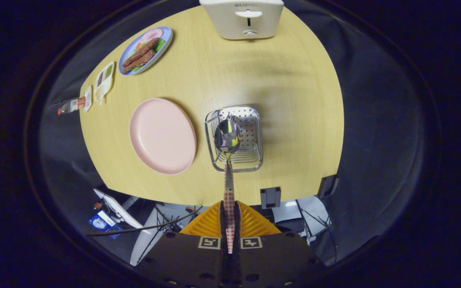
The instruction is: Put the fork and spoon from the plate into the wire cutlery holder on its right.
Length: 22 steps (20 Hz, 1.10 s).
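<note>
My gripper (229, 212) is shut on the red-and-white checked handle of a spoon (227, 138). The spoon points straight ahead from the fingers, and its shiny bowl hangs over the wire cutlery holder (254, 158). That holder is a small metal basket with a perforated bottom, standing on the wooden table (286, 80) just beyond the fingers. To the holder's left lies the pink plate (161, 136), with nothing on it. I cannot tell whether a fork lies inside the holder, since the spoon's bowl covers part of it.
A white toaster-like appliance (241, 18) stands at the table's far edge. At the far left are a blue plate of food (145, 50), a small white divided dish (104, 80) and a bottle (72, 106). Cables and gear lie on the floor below the near table edge.
</note>
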Available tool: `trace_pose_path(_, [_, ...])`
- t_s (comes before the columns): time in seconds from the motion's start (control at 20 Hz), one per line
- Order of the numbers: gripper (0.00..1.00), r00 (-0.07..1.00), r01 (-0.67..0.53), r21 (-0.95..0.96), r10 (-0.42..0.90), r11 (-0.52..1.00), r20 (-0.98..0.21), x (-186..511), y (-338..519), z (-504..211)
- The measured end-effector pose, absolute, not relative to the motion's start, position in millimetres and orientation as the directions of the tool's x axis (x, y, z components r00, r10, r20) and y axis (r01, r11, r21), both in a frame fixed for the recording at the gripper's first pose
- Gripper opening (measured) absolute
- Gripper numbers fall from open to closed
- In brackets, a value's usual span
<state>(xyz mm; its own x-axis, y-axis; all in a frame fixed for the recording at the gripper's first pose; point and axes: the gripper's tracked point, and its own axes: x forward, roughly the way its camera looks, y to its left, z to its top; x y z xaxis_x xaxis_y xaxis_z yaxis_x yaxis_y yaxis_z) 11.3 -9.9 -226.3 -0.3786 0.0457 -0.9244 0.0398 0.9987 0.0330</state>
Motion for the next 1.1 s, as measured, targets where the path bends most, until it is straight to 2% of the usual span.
trace_pose_path(0.35, [0.03,-0.403,0.048,-0.013,0.007,0.999,-0.915,24,-14,-235])
trace_pose_path(0.5, [0.08,-0.401,0.057,-0.004,0.019,0.998,-0.916,28,-14,-238])
trace_pose_path(0.65, [0.12,-0.356,0.06,0.008,0.029,0.998,-0.934,41,-12,-239])
trace_pose_path(0.8, [0.16,-0.264,0.041,0.036,0.045,0.999,-0.963,57,-10,-235])
trace_pose_path(0.85, [0.28,-0.232,0.023,0.041,0.045,0.999,-0.972,62,-10,-232])
trace_pose_path(0.9, [0.33,-0.188,0.0,0.051,0.05,0.999,-0.981,67,-10,-230])
trace_pose_path(1.0, [0.55,-0.091,-0.039,0.073,0.069,0.997,-0.993,79,-7,-221])
trace_pose_path(1.1, [0.63,0.026,-0.039,0.124,0.125,0.992,-0.992,95,6,-213])
